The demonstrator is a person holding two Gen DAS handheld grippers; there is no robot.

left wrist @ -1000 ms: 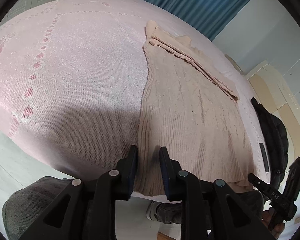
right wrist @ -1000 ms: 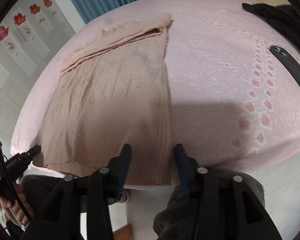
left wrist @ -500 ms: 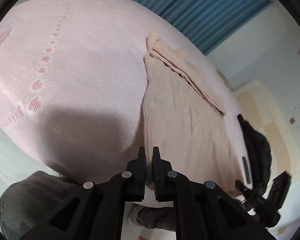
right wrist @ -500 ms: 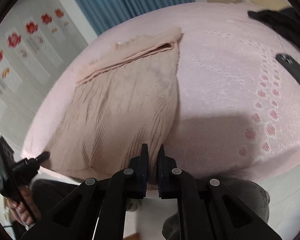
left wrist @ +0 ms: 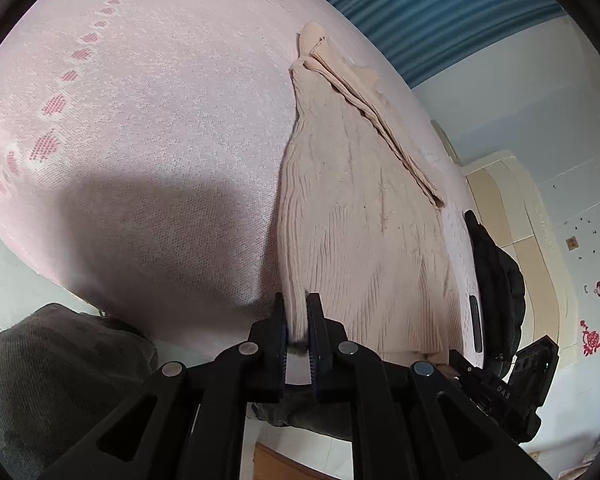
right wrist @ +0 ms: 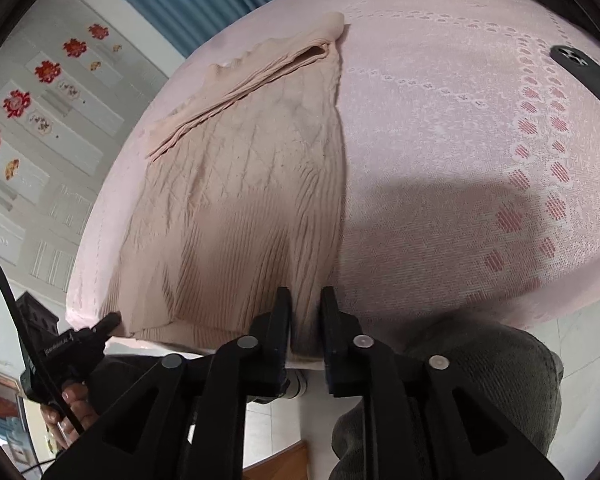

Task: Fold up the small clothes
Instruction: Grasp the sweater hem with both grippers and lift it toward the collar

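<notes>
A beige ribbed knit garment [left wrist: 360, 208] lies flat on the pink bedspread [left wrist: 140, 100], its folded sleeves across the far end. My left gripper [left wrist: 297, 308] is shut on the near left corner of its hem, with fabric pinched between the pads. In the right wrist view the same garment [right wrist: 240, 184] runs away from me. My right gripper [right wrist: 305, 304] holds the near right hem corner. Its jaws are opening slightly, and bunched fabric still fills the gap between the pads. Both corners are raised a little off the bedspread [right wrist: 440, 140] at the bed's edge.
A dark phone [right wrist: 580, 68] lies on the bed to the right of the garment, with black clothing [left wrist: 496, 272] beyond it. The person's grey-trousered knees [right wrist: 480, 380] are below the bed edge. Blue curtains hang behind the bed.
Both grippers went from open around the hem to closed on it. The right jaws now stand a little wider than half a second ago. The hem corners have bunched up.
</notes>
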